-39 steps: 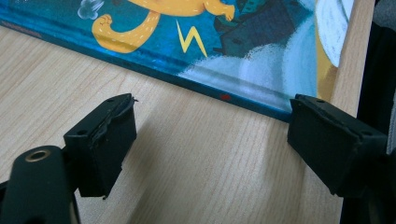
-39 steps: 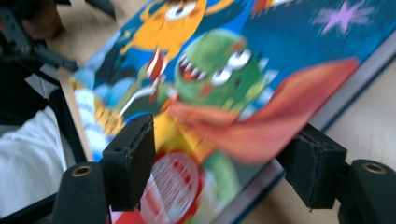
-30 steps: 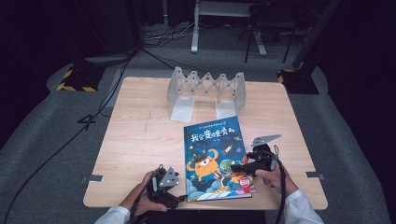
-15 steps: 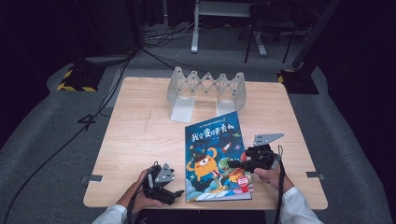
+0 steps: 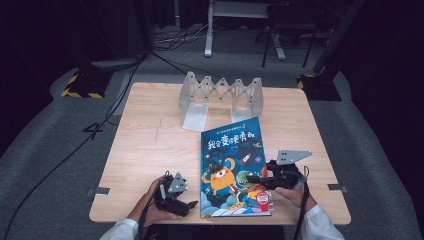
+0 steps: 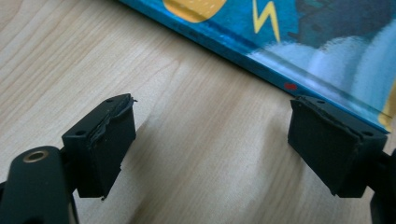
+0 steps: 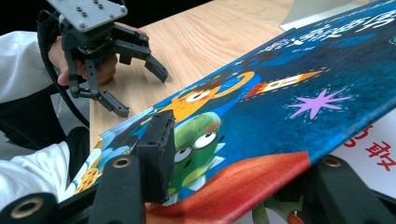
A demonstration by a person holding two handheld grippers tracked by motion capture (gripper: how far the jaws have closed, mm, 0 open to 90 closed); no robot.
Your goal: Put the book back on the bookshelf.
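Right tool [image 5: 260, 178] is pinching the blue picture book's [image 5: 232, 165] thin, floppy cover edge, lifting; left tool [image 5: 186, 205] is sitting spread beside the spine on the wooden desk [image 5: 150, 140].

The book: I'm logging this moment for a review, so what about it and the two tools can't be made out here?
- Book: the right gripper view shows its cover lifted; the page beneath is mostly hidden under it.
- Right tool: one jaw lies under the cover, so how firmly it grips is unclear.
- Left tool: open beside the book's edge; contact cannot be told.
- Cover text: too small in the high view.
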